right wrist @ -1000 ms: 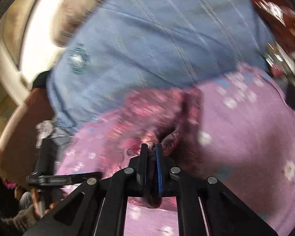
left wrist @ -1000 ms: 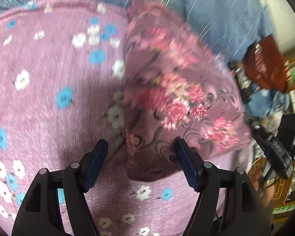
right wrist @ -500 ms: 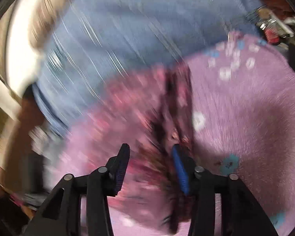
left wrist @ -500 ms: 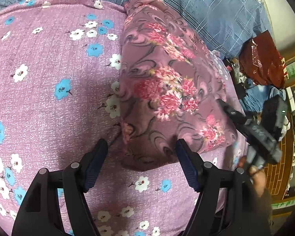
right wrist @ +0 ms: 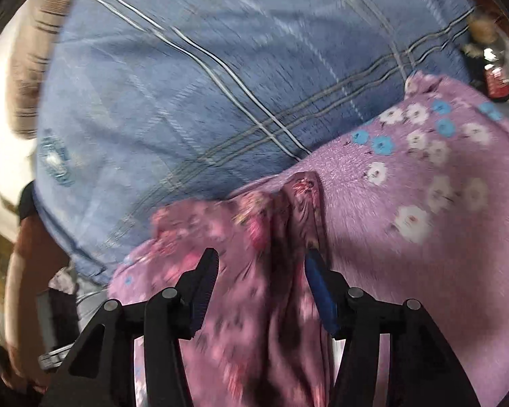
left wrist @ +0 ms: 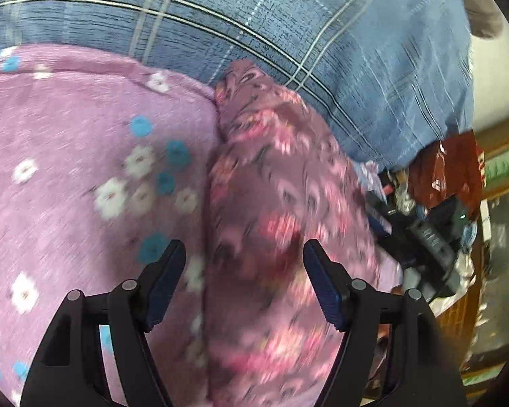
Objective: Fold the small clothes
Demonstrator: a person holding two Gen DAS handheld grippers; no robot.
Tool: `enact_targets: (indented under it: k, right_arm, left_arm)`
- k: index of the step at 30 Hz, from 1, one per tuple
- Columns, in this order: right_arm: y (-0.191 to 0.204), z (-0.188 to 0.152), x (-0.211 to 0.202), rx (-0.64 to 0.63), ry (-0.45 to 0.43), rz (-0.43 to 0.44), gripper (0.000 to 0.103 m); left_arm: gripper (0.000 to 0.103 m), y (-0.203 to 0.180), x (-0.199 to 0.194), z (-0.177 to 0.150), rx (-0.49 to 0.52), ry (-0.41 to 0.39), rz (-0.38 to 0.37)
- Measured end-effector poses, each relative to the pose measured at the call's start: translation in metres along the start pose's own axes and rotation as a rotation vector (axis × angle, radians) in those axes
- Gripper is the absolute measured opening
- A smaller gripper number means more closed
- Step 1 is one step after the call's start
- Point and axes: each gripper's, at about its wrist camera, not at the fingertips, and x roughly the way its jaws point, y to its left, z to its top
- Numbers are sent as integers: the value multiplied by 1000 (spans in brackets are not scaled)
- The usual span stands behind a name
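A small mauve garment with pink flowers [left wrist: 275,210] lies folded in a long strip on a purple cloth with blue and white flowers [left wrist: 68,176]. My left gripper [left wrist: 244,281] is open, its jaws straddling the strip's near part just above it. In the right wrist view the same garment [right wrist: 261,271] runs between the jaws of my right gripper [right wrist: 259,281], which is open, with the blue pad [right wrist: 319,291] close to a raised fold. Both views are blurred.
A blue plaid sheet [left wrist: 254,27] covers the bed beyond the purple cloth [right wrist: 424,237]. A red bag [left wrist: 451,169] and dark clutter [left wrist: 424,237] sit off the bed's right side. A person's arm [right wrist: 27,271] shows at the left of the right wrist view.
My right gripper has let go of the garment and opened wide. My left gripper has moved forward along the strip, which now lies between its jaws.
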Motion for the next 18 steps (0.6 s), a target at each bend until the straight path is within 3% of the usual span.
enact_targets:
  k: [1,3,4,6,9,12,14,15,18]
  right_arm:
    - [2,3,15,-11,22,2,55]
    - [11,5,31,-59,76,38,10]
    - [22,6,33,-125,81,31,9]
    - [45,8,13,-260,-18,38,8]
    - [30,19,-1,-199,-101,21,8]
    - [1,17,37,-137,52,-139,8]
    - [-2,14,30,-111,27,-111,9]
    - [1,13,17,-102,-5,-87,15]
    - [9,4,-21,-120,-50,47,15]
  left_arm:
    - [71,-1,3,3,-1,-1,5]
    - [70,-7,8,10,20,-6,14]
    - [70,-11,9,12,33,-15,10]
    - [70,-18,12,14,68,-44,19]
    - [70,-25,29,18,102,-42,98]
    - [71,-22,43,15,108,-2,132]
    - [71,-19,30,7,112,-19,110]
    - [70,-20,26,4,113,-22,105]
    - [70,-10,-5,-22,116,-70,58]
